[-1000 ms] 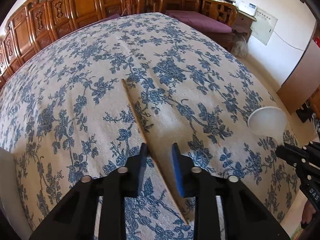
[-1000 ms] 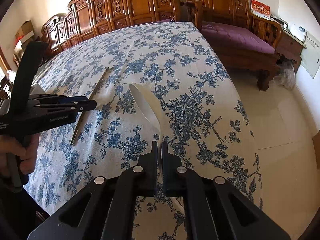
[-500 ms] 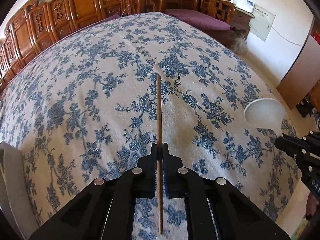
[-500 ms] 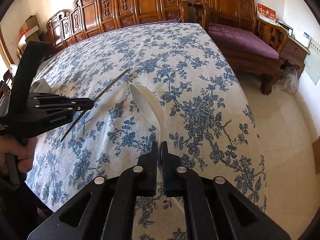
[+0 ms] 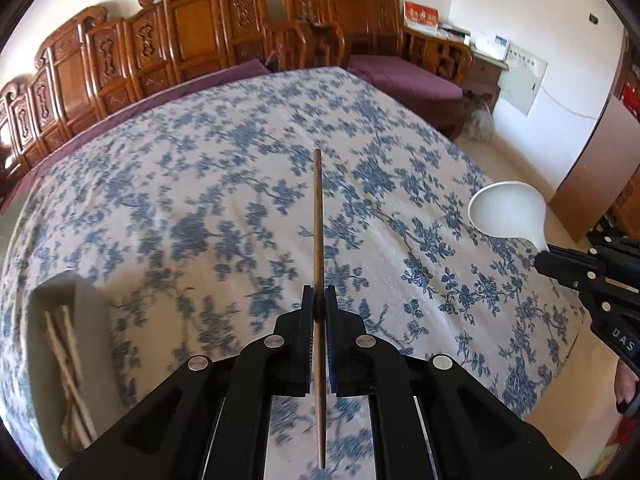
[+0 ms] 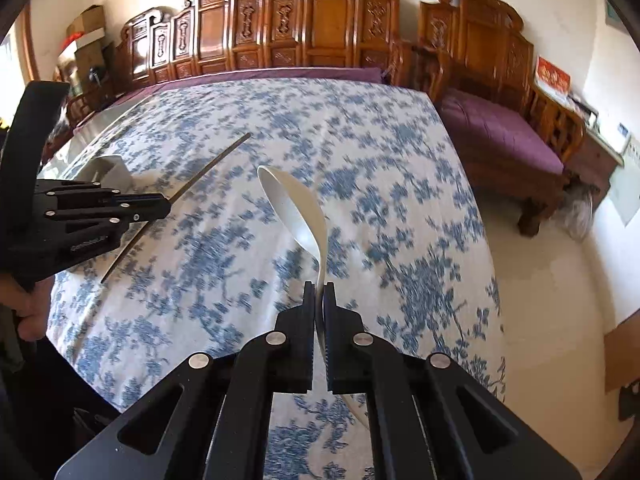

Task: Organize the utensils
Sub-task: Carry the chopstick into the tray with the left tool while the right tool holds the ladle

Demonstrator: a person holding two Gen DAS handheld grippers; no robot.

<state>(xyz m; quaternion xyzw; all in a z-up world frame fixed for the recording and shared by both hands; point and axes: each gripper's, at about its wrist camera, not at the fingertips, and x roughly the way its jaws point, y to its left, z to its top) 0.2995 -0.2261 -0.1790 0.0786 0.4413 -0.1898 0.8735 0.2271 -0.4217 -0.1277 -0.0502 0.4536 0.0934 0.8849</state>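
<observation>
**Carrying a chopstick and a spoon above the counter**

Clamped between the pads of the left claw [image 5: 319,308] is a single brown chopstick [image 5: 317,224], gripped a little below its middle, so that a long stretch projects forward and a shorter tail hangs back under the claw. The right claw [image 6: 319,300] is closed on the handle of a white soup spoon [image 6: 294,208], whose bowl is held out ahead and clear of the cloth. Both utensils are carried in the air over the blue floral tablecloth [image 5: 200,208] that covers the counter. At the left edge a pale tray [image 5: 84,296] is seen, with several light chopsticks [image 5: 66,356] already lying in it.

The chopstick is judged to be light, stiff and thin, and apt to pivot unless it is taken near its middle. The spoon looks smooth and possibly breakable; its narrow handle is thought the safest place to be gripped.
</observation>
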